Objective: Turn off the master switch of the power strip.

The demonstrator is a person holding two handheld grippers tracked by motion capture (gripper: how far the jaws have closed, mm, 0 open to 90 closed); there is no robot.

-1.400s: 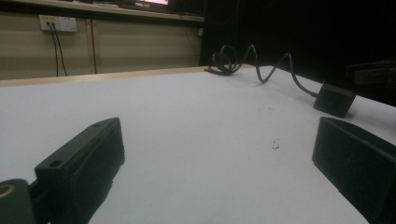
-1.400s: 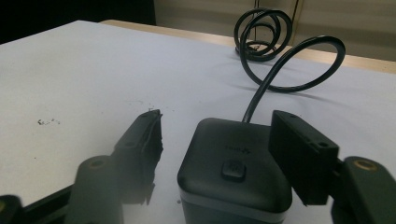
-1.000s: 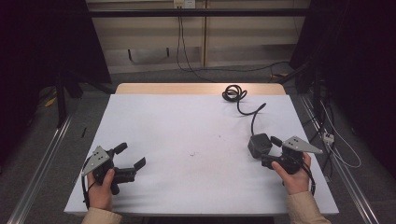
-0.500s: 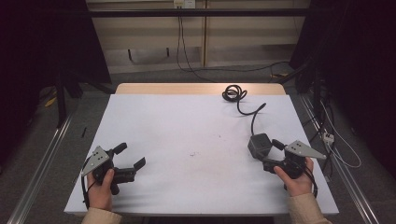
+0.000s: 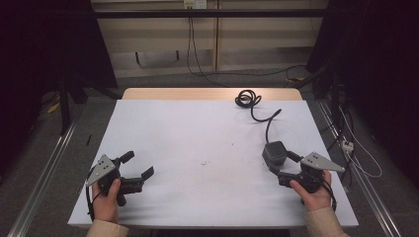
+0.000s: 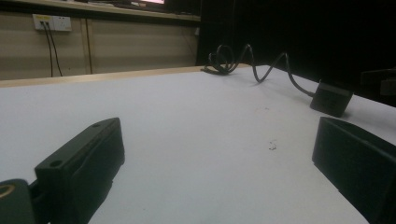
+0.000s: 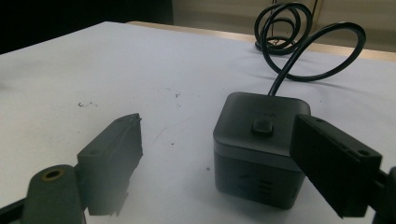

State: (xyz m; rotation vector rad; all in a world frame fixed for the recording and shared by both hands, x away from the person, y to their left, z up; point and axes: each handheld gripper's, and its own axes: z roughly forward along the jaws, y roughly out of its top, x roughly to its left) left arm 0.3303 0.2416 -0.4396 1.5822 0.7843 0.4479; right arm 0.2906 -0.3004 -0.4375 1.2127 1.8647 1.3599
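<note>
Dark grey cube power adapter (image 7: 261, 147), no legible writing, is sitting lower right of the white table (image 5: 197, 138), button face up, its cable (image 5: 257, 111) trailing toward upper frame. Right gripper (image 5: 282, 169) is gaping wide beside it; left gripper (image 5: 137, 165) is gaping, empty.

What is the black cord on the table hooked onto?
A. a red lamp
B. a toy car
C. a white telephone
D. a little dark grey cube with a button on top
D: the black cord runs from its coil at the far edge of the table into the back of the dark grey cube, which has a button on top and sits just ahead of the right gripper.
</note>
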